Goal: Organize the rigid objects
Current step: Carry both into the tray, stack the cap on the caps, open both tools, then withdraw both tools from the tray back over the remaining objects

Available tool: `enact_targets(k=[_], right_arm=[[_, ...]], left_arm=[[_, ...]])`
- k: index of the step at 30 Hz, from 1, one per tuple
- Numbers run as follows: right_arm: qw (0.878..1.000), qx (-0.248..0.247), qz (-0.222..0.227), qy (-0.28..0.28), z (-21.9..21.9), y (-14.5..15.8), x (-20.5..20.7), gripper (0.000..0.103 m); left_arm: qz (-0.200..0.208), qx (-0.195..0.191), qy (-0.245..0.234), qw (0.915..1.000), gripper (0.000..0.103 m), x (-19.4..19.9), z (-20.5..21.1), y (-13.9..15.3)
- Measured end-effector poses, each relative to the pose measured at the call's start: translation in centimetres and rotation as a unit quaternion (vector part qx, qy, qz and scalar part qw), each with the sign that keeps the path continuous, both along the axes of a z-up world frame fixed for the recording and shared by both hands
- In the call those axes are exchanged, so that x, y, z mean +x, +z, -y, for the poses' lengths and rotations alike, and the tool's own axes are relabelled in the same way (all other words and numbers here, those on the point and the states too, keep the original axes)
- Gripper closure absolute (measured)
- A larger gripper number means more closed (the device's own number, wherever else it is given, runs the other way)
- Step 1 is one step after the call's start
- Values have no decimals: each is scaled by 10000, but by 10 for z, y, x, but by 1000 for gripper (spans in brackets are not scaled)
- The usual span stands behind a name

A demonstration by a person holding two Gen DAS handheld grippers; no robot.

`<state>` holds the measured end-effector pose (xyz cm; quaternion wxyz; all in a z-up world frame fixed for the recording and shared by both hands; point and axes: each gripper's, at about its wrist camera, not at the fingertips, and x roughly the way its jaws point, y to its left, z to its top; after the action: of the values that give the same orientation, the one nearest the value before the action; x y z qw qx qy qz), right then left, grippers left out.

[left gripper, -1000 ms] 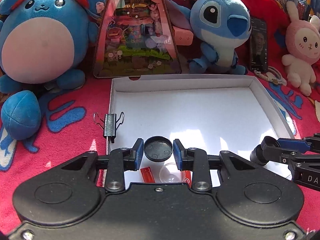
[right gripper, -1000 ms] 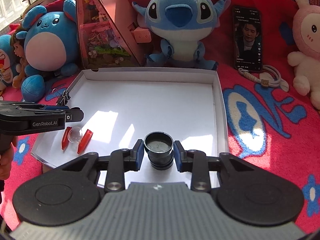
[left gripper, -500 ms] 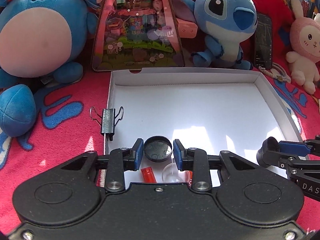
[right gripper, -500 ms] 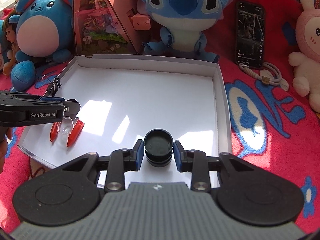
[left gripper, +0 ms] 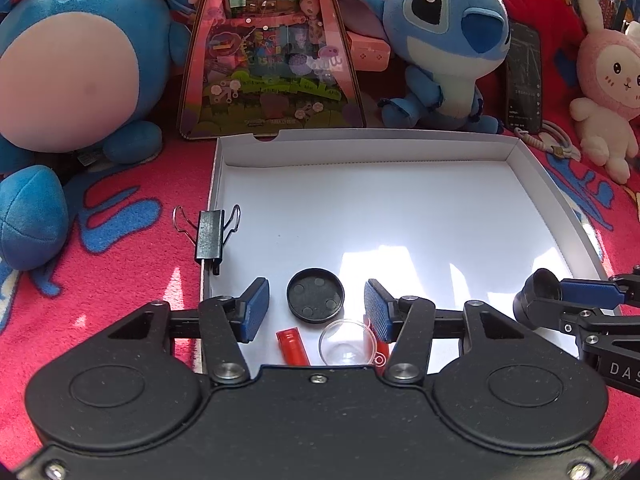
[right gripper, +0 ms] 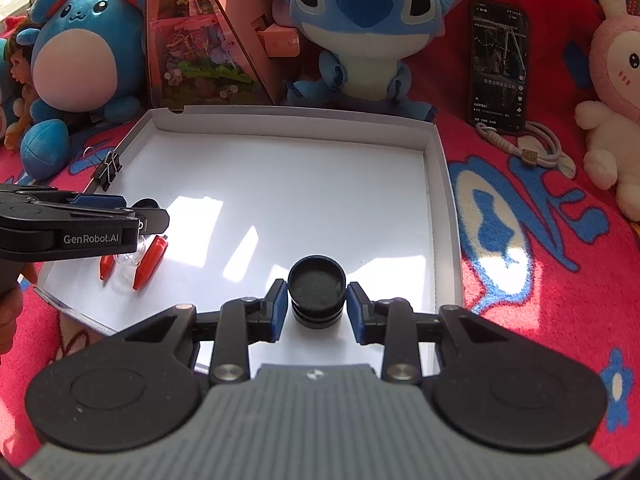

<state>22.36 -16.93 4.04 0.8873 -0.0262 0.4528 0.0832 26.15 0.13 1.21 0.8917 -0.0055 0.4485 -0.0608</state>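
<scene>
left gripper [left gripper: 316,306]: jaws have just been opening, now spread wide with clear gaps either side of the black lid [left gripper: 315,300], so it's gripping nothing. A second ago those blue pads were right up against the lid.
black lid: lying flat on the floor of the white box [left gripper: 400,148], near the front-left corner, underside up with little round bumps showing.
right gripper [right gripper: 317,306]: jaws have also just been opening, only a bit. There's a thin gap on each side of the black jar [right gripper: 317,298], pads not pressing. Earlier they were tight on it.
black jar: standing upright in the white box toward the front-right, between the right gripper's pads. In the left view it's mostly hidden behind the right gripper's fingers.
hidden stuff: the red pieces [left gripper: 293,346] and the clear dome [left gripper: 347,344] are cut off by the left gripper's body in the left view. In the right view the left gripper covers part of them, so I can't really tell what they are.
binder clip [left gripper: 209,236]: clipped onto the box's left wall, same spot as before.
person: just a bit of a hand [right gripper: 10,312] at the left edge, mostly out of frame.
background: phone [right gripper: 498,66] propped up, screen too small to read.
</scene>
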Motion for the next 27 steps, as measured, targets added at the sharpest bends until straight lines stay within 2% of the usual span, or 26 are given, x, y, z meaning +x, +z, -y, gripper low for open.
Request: enact_targets(k=[1, 4, 7, 12, 27], right_arm=[[10000, -6, 8, 6, 0, 0, 0, 60], [10000, -41, 35, 16, 0, 1, -2, 50], [10000, -17, 48, -3, 2, 2, -4, 49], [9999, 86, 96, -70, 5, 3, -7, 40], [9978, 175, 630, -124, 13, 8, -38, 14]], left_arm=[[8, 12, -2, 10000, 48, -1, 0, 0], [39, 47, -25, 10000, 42, -4, 0, 1], [86, 60, -65, 9999, 36, -8, 0, 4], [212, 45, -179, 9996, 25, -20, 1, 12], [632, -15, -539, 9965, 20, -72, 6, 37]])
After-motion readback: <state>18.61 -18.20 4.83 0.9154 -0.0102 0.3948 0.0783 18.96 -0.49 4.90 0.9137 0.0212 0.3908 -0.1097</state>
